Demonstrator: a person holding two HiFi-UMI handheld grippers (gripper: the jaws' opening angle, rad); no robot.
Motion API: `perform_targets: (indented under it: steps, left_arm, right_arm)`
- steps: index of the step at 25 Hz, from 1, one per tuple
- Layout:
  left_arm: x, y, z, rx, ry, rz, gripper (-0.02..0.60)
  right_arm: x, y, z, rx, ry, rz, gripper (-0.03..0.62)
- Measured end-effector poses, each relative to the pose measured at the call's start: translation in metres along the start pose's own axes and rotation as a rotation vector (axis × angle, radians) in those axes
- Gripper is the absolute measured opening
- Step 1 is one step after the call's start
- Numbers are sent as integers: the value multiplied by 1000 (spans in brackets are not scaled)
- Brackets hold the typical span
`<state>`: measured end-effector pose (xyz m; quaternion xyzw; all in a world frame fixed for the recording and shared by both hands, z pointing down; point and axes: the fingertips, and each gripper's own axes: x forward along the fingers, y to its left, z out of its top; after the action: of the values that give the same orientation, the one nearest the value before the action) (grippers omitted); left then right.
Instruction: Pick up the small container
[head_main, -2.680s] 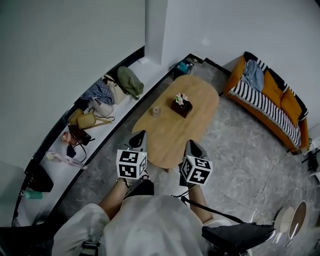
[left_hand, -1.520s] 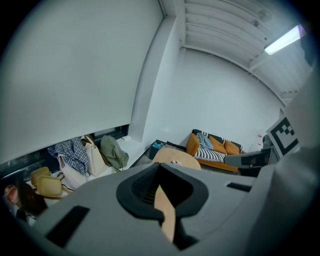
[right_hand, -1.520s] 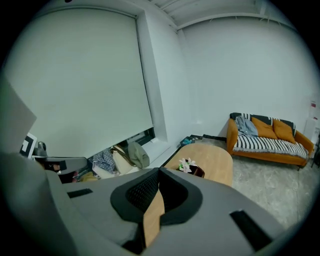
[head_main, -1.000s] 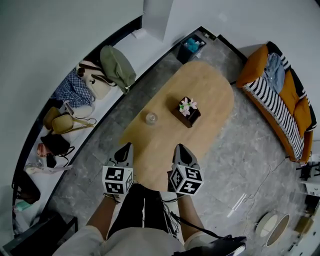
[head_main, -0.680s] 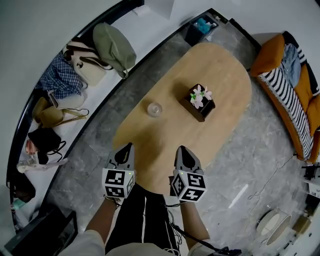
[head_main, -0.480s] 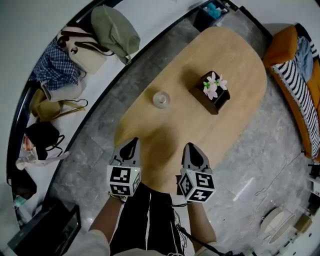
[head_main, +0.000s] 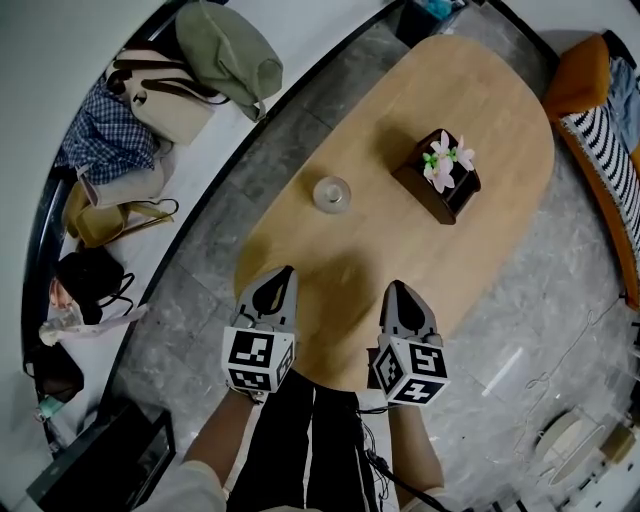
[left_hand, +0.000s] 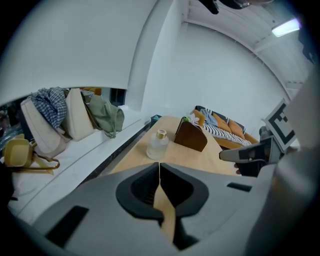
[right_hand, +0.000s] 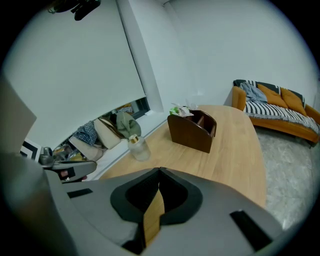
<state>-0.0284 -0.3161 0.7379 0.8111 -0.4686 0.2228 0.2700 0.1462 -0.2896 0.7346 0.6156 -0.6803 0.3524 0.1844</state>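
Observation:
The small container is a clear glass bottle (head_main: 332, 193) with a gold cap (left_hand: 161, 134), upright on the oval wooden table (head_main: 500, 110). A brown wooden box (head_main: 440, 182) with flowers stands to its right. My left gripper (head_main: 285, 270) hangs over the table's near end, short of the bottle, jaws shut and holding nothing. My right gripper (head_main: 397, 286) hangs beside it, also shut with nothing in it. The left gripper view has the bottle (left_hand: 157, 145) straight ahead past the shut left gripper (left_hand: 159, 165). In the right gripper view the bottle (right_hand: 138, 148) sits ahead to the left of the right gripper (right_hand: 159, 171).
Several bags (head_main: 150, 100) lie on a white ledge along the left wall. An orange striped sofa (head_main: 610, 110) stands at the far right. Grey stone floor (head_main: 520, 330) surrounds the table. The person's legs (head_main: 310, 430) are at the table's near end.
Both grippers and the head camera have come down towards the table, so the table, bottle and box now look larger. Both pairs of jaws stay shut.

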Motion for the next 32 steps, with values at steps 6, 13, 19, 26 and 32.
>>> perform_targets:
  steps: [6,13,19,26,32]
  left_arm:
    - [25,-3,1,11,-13,-42,75]
    - [61,-2,1,36,-19,-84,186]
    - [90,-7,9,57,-45,-109,287]
    - [125,-4,27,120,-71,-59,333]
    - [147,-4,30,145,-70,-30,336]
  right_arm:
    - [7,-9,-7,3,20,-10,23]
    - [15,-18,-15,5,43,-21,23]
    - [18,-26,-20,8,61,-28,23]
    - [19,-35,-29,52,73,-39,23]
    - [17,-45,-34,71,81,-49,23]
